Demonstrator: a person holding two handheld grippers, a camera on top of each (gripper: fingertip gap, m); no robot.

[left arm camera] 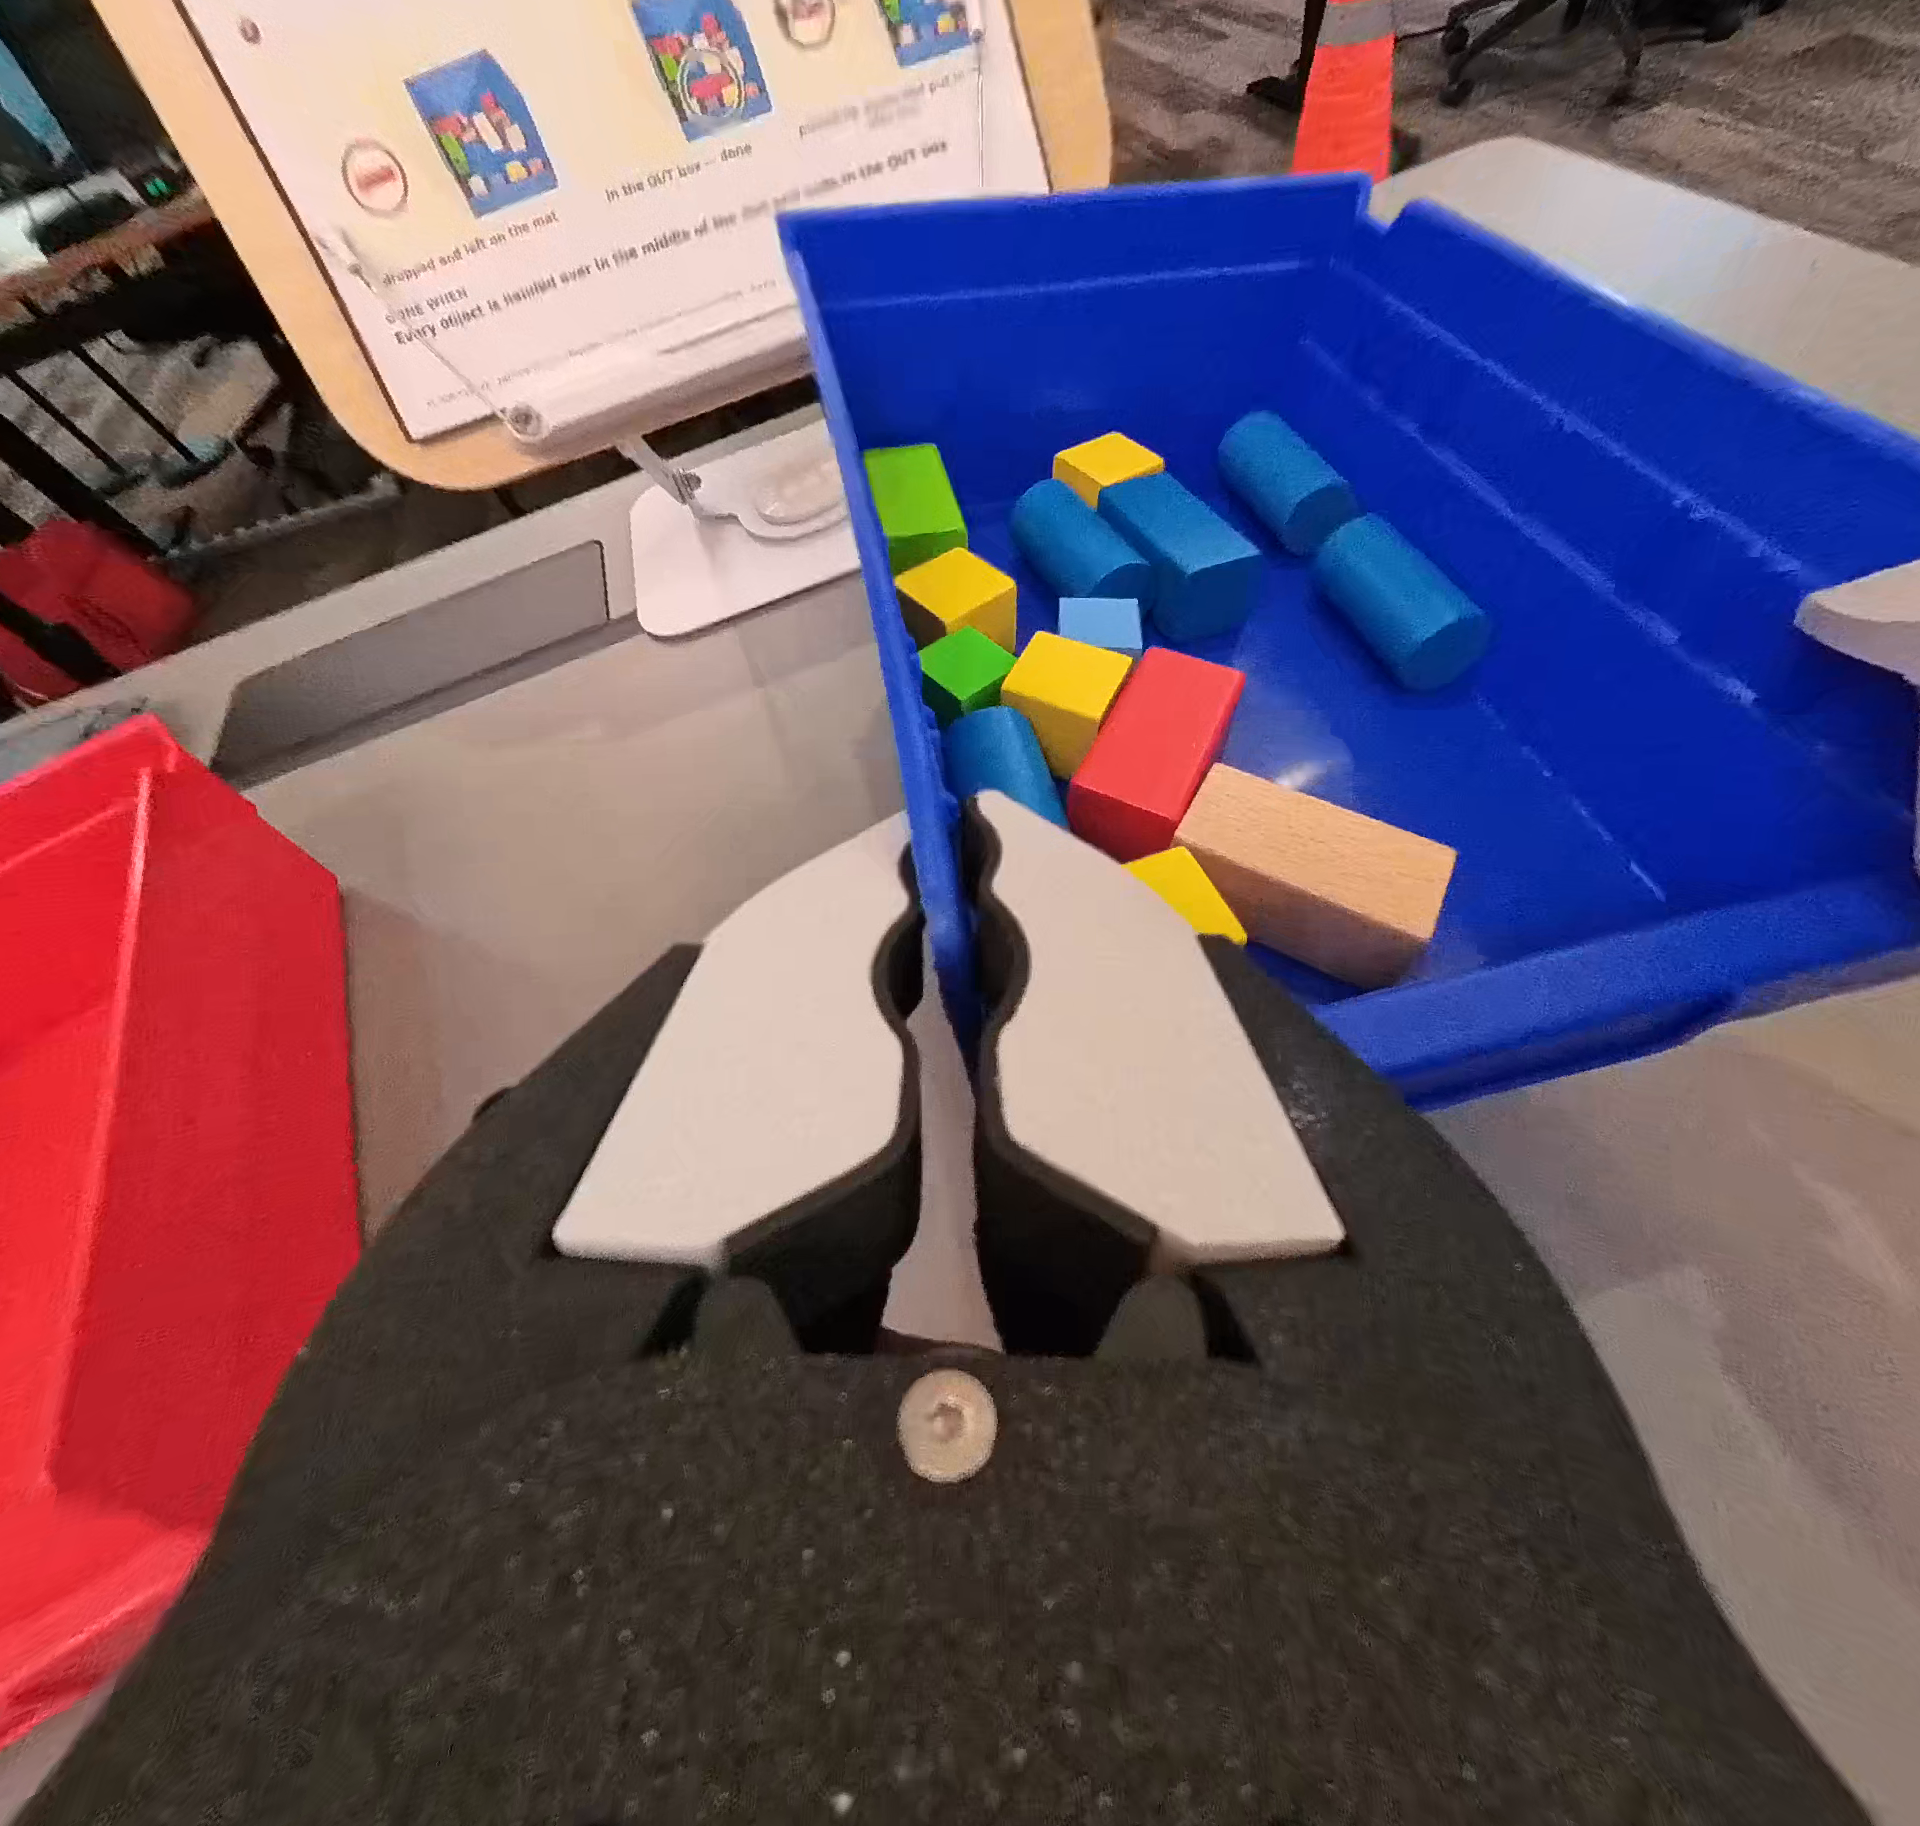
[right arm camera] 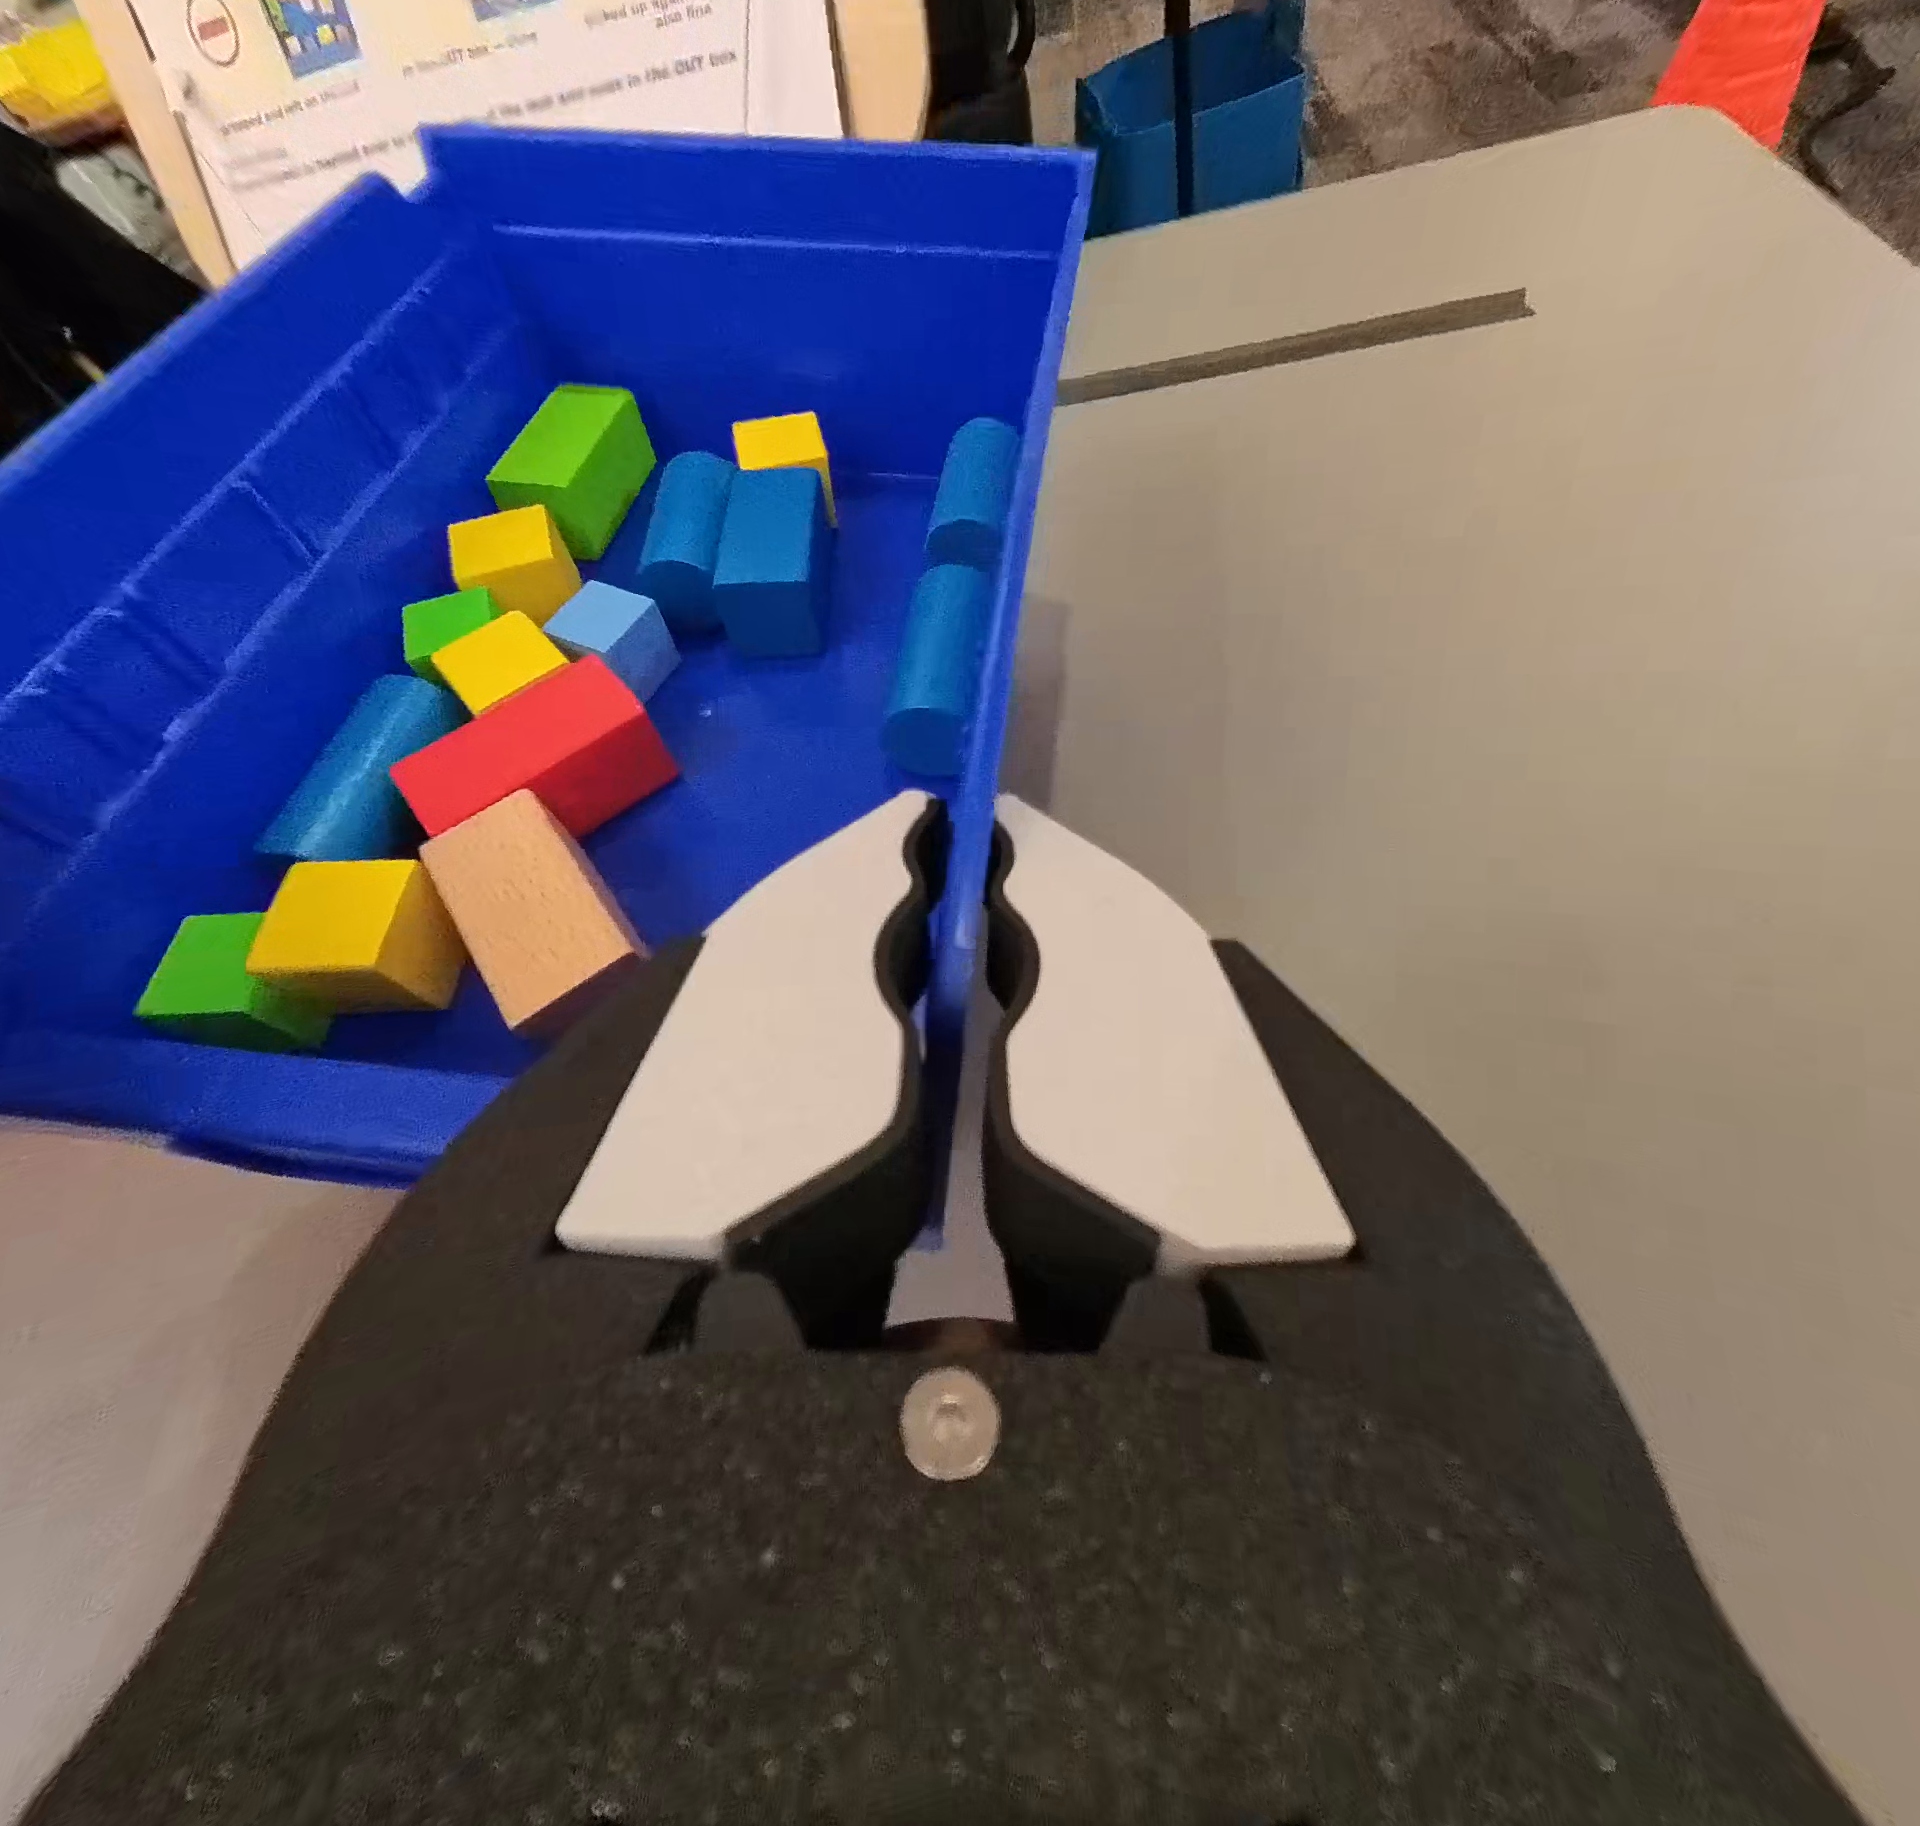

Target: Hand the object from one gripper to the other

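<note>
Grey table, carpeted floor

The blue bin looks like slightly glossy moulded plastic, and the blocks inside are smooth painted wood, except one bare wooden block. Left tongs have smooth matt grey fingers set in rough, speckled black foam-like stuff.

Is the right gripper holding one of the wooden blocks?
No, the right gripper is clamped on the side wall of the blue bin, and the red block lies loose inside.
</note>
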